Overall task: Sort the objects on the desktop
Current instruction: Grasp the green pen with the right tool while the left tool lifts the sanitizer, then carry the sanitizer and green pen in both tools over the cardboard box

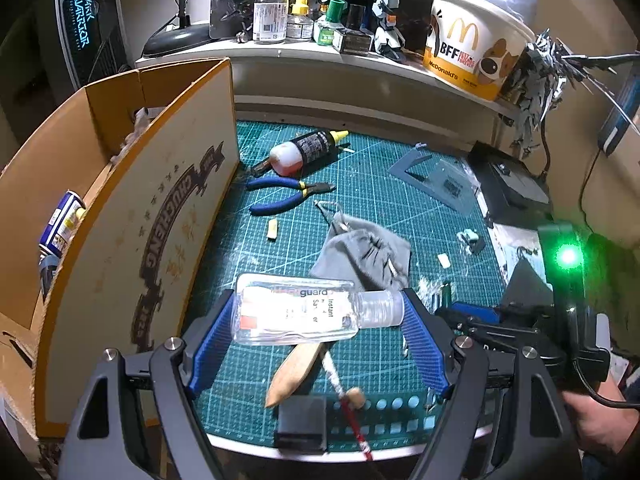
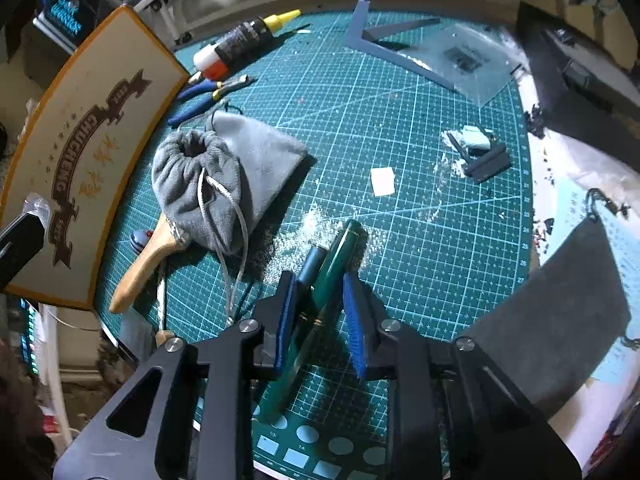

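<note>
Left gripper (image 1: 318,312) clamps a sanitizer bottle (image 1: 298,310) (lengthwise); right gripper (image 2: 318,304) pinches pens (image 2: 334,256).

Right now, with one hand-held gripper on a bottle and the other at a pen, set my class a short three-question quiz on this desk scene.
1. True or false: the left hand-held gripper holds the hand sanitizer bottle upright.
2. What lies between the fingers of the right hand-held gripper? A) blue-handled pliers B) green pen C) grey drawstring pouch
3. Fill in: the glue bottle on the cutting mat has a ___ nozzle.

Key: 1 false, it lies sideways across the pads; 2 B; 3 yellow.
</note>
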`<state>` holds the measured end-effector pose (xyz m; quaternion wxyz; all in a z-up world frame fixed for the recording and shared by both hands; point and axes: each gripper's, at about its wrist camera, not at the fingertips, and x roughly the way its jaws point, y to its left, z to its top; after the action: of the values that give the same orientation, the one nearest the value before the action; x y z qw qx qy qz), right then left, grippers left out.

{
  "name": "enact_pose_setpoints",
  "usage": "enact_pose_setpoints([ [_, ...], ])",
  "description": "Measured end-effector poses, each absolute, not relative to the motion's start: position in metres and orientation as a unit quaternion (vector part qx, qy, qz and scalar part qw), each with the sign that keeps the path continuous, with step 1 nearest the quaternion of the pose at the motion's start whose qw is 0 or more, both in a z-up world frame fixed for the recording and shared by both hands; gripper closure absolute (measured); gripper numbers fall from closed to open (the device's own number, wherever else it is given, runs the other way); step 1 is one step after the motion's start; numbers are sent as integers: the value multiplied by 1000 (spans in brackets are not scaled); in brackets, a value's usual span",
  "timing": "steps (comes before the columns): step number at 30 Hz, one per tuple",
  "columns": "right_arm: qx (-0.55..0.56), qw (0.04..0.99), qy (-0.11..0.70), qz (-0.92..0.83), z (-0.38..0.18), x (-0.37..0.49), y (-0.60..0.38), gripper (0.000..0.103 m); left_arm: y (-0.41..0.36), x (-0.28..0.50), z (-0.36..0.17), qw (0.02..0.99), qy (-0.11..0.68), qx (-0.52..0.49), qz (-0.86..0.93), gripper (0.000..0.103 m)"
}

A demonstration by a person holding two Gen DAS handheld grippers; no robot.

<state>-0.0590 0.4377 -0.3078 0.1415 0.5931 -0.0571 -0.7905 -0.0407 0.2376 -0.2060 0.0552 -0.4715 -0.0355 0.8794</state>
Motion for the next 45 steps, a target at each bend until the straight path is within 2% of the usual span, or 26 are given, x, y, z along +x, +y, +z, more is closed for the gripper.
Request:
enact_pose_setpoints([
  [2, 587, 138, -42, -797, -306, -53, 435, 89, 234, -39, -206, 59, -38, -475, 877, 24],
  [4, 589, 135, -44, -796, -305, -50, 435, 91, 232, -39, -205, 60, -39, -479, 875, 24],
  [15, 562, 123, -77, -814, -267, -46, 448, 91, 223, -48, -185, 72, -35, -476, 876, 24],
  [24, 478, 115, -89, -866, -192, -51, 454, 92, 221, -62, -151, 83, -29, -456, 886, 24],
  [31, 404, 111, -69, -905, -123, -58, 446, 92, 219, -71, -116, 89, -20, -433, 897, 24],
  [45, 328, 87, -39, -940, -5, -50, 408, 92, 190, -73, -17, 84, -16, -345, 935, 24],
])
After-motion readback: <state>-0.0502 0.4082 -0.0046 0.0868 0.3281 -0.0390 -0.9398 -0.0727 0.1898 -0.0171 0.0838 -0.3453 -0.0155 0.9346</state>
